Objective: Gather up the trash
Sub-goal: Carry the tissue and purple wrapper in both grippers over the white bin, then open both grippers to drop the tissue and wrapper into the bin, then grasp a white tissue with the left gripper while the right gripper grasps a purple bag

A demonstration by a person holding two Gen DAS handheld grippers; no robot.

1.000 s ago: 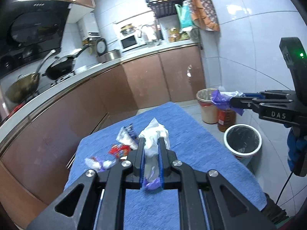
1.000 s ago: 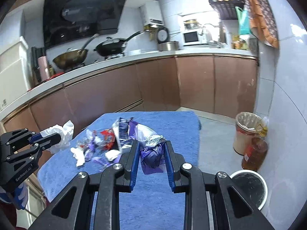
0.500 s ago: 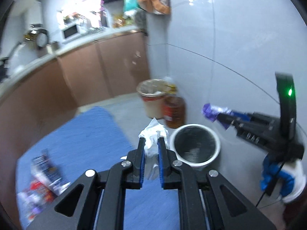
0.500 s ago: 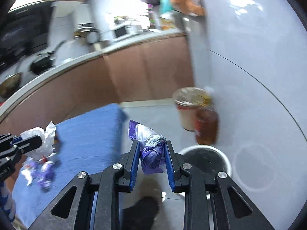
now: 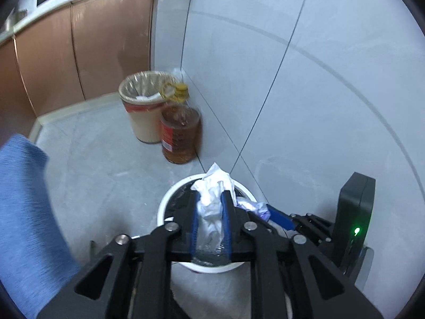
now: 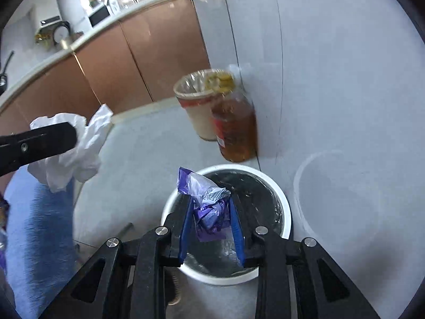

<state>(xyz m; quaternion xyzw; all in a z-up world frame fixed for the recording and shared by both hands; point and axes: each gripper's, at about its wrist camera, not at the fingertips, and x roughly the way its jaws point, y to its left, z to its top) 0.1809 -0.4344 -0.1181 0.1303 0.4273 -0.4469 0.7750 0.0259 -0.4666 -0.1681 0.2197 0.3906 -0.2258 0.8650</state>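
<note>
You are now holding both tongs over the white bin (image 6: 281, 199) instead of the blue tabletop (image 5: 24, 212). Left tongs (image 5: 209, 212) are opening around the white tissue (image 5: 212, 204); right tongs (image 6: 209, 212) are opening around the purple wrapper (image 6: 209, 207). Both drops are beginning.

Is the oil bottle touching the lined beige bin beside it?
Cannot tell: in both wrist views the oil bottle overlaps the lined beige bin, hiding any contact or gap.

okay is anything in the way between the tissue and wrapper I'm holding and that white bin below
Nothing visible. The crumpled tissue in the left gripper and the purple wrapper in the right gripper hang over the open white bin; both sets of jaws are opening.
</note>
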